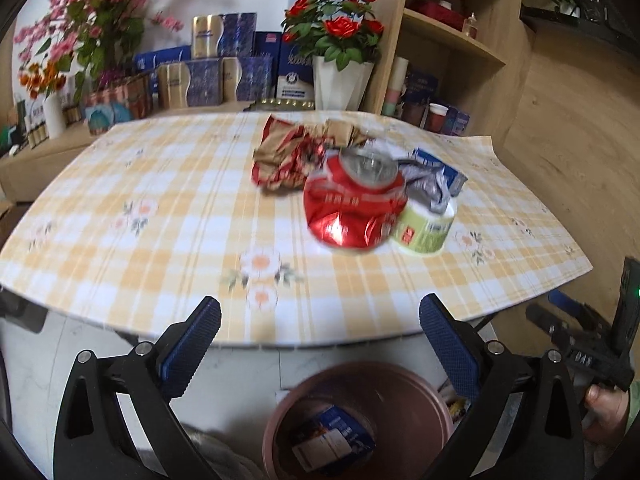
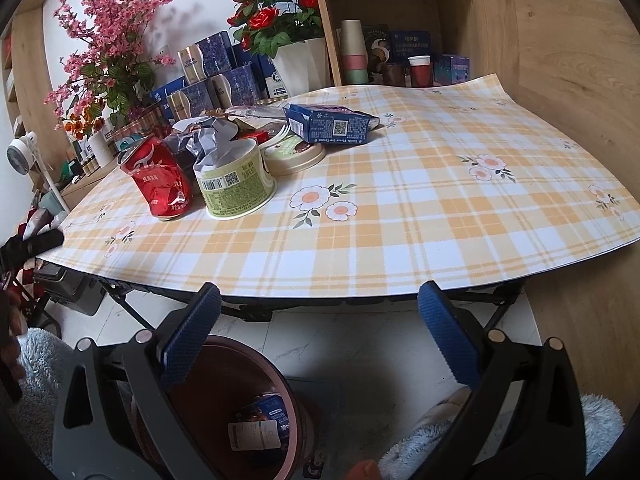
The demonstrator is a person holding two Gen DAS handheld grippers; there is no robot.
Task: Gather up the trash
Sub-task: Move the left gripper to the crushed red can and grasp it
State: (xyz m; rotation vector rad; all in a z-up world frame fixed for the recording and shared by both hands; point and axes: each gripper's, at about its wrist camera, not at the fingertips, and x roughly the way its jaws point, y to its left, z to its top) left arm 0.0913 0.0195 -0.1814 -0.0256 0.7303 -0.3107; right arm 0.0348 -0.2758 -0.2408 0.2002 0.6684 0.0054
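A crushed red can (image 1: 354, 204) (image 2: 158, 182) stands on the checked table beside a green paper tub (image 1: 426, 226) (image 2: 236, 184) stuffed with crumpled wrapper. Behind them lie a crumpled red-brown wrapper (image 1: 286, 156), a blue carton (image 2: 328, 124) and a round lid (image 2: 296, 156). A brown bin (image 1: 360, 420) (image 2: 236, 408) on the floor below the table edge holds a blue package. My left gripper (image 1: 320, 344) is open and empty above the bin. My right gripper (image 2: 320, 340) is open and empty, near the table's front edge.
Flower vases (image 2: 288, 60), blue and gold boxes (image 1: 208, 76) and a wooden shelf (image 2: 400, 20) with cups stand behind the table. The table's folding legs (image 2: 248, 312) show under its edge. The right gripper's body (image 1: 592, 344) is at the left view's right side.
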